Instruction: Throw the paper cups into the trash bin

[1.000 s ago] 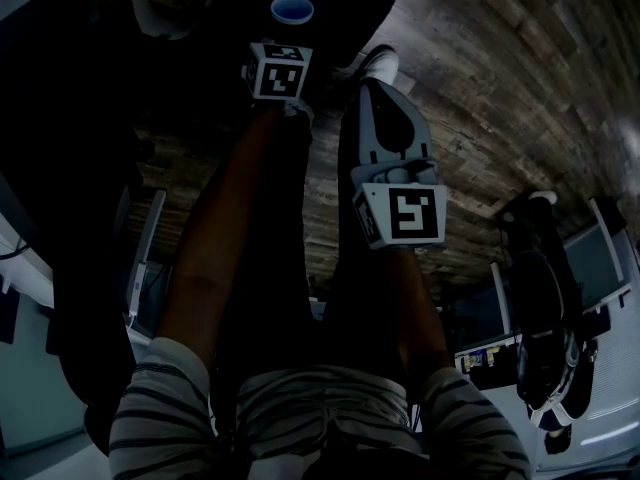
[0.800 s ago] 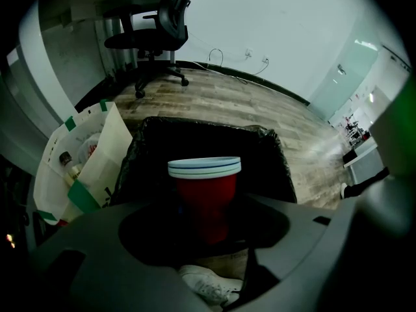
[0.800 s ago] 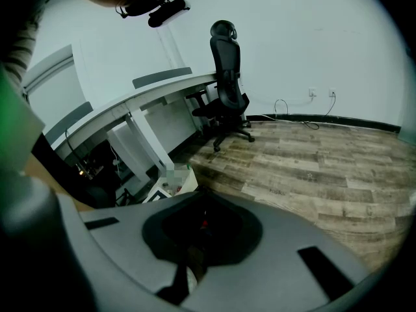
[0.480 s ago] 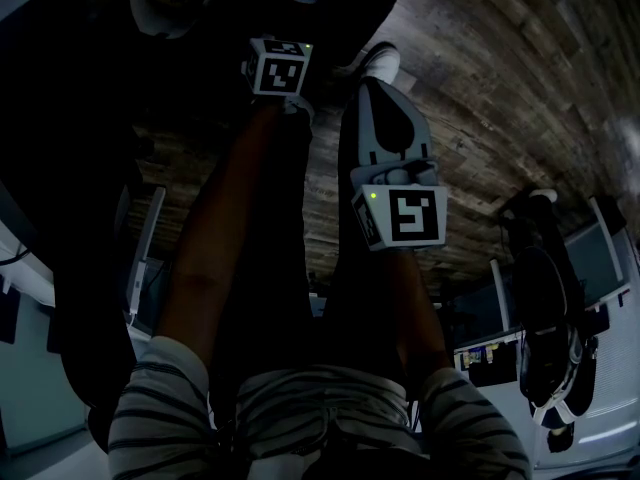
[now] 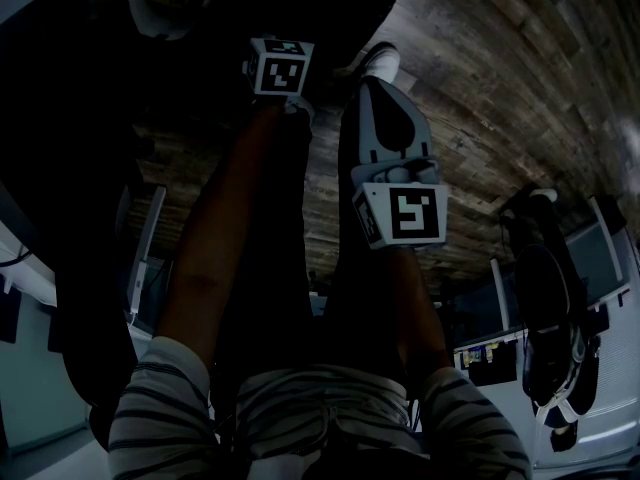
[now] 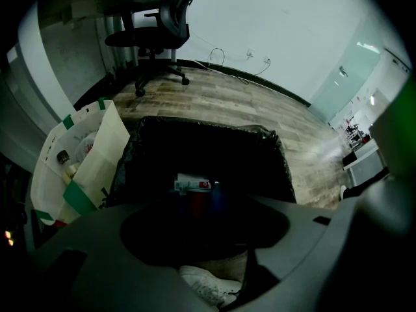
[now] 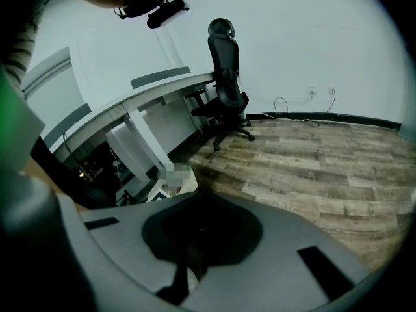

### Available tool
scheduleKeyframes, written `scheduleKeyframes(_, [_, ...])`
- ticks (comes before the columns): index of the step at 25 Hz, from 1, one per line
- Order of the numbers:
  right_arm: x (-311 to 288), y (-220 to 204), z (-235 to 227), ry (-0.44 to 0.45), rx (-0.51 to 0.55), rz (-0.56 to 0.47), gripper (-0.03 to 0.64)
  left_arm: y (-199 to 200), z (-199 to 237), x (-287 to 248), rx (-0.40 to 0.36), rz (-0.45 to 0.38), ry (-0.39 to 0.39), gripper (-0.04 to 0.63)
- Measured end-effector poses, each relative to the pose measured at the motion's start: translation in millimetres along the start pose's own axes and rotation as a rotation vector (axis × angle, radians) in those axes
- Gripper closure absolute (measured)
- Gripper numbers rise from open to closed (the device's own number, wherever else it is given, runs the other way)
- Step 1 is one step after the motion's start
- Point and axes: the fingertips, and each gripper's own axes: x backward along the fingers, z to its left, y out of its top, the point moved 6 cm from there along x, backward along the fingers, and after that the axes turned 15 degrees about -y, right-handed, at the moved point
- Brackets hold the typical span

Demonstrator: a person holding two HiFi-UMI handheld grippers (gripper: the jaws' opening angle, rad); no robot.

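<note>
White paper with green trim forms the bag (image 6: 97, 151) at the far left of the left gripper view, standing just beside the trash bin (image 6: 270, 155); the bin is lined with a black sack and fills the middle of that view; deep inside it lie the paper cups (image 6: 207, 200), a dim red shape and a dim blue one side by side, with a white carton (image 6: 192, 184) at their upper edge; the left gripper (image 6: 207, 213) hangs over the bin's mouth, jaws spread and nothing between them; a white shoe (image 6: 208, 286) shows below, through the gap in the grey jaws; behind the bin an office chair (image 6: 156, 28) stands on the wood-plank floor (image 6: 247, 103).

In the head view the left gripper's marker cube (image 5: 278, 71) sits at the end of a bare forearm (image 5: 215, 228), over the dark bin; to its right the right gripper (image 5: 376, 93) is off the bin's right side, above the floor, jaws pressed together on nothing; the right gripper view looks past them to a curved white desk (image 7: 146, 93) on the left and a black chair (image 7: 224, 70) further right.
</note>
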Motion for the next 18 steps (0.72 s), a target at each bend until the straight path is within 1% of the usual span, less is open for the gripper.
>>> scheduleKeyframes(10, [9,7,-2,0.011,0.008,-0.052,0.609,7,-10,11,-0.001,-0.02,0.011,0.33])
scheduleKeyframes(13, [13,14,-1,0.016,-0.011,-0.082,0.609,9,-12,17,0.001,-0.024,0.014,0.336])
scheduleKeyframes(18, [11,23,-8,0.013,0.003,-0.049,0.609,22,-17,25,0.02,-0.037,0.021,0.357])
